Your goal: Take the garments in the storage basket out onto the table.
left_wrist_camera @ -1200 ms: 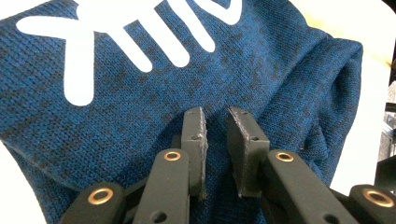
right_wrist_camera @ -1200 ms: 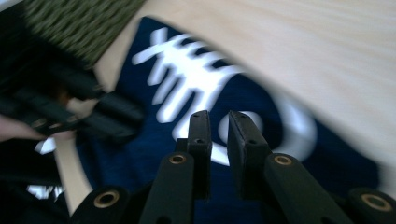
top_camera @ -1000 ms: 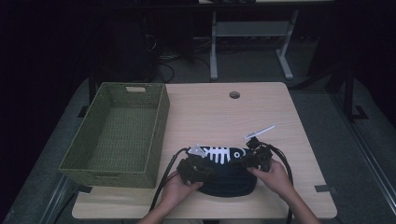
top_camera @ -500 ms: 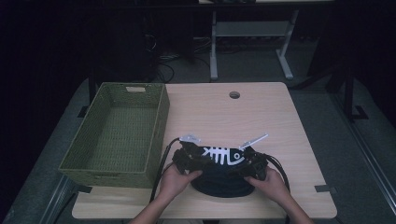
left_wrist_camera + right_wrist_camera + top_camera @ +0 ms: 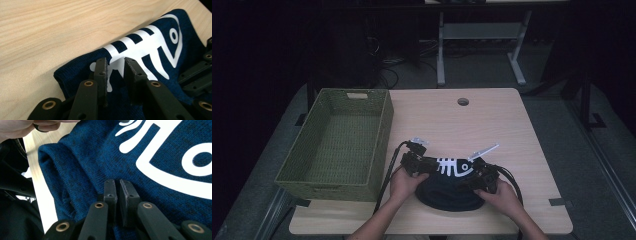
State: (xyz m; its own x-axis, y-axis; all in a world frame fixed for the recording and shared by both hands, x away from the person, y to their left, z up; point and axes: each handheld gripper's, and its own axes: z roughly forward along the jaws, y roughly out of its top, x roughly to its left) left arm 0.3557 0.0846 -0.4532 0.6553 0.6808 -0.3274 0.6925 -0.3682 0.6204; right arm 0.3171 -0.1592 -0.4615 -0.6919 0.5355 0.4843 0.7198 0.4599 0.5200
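1. Because it is knitted cloth, the dark blue sweater [image 5: 447,187] with its white fish-bone print should be light, soft and floppy; I judge it will sag and slide unless pinched through a doubled fold near an edge.
2. It lies bunched at the near middle of the table [image 5: 512,130], just right of the green basket [image 5: 337,145].
3. Left gripper [image 5: 115,65]: its jaws stand a little apart and have just been opening a touch, tips resting on the printed cloth with a small ridge between them, not clamped.
4. Right gripper [image 5: 117,185]: its jaws have just been closing and now sit almost together, seemingly nipping a thin fold of sweater beside the rolled edge.
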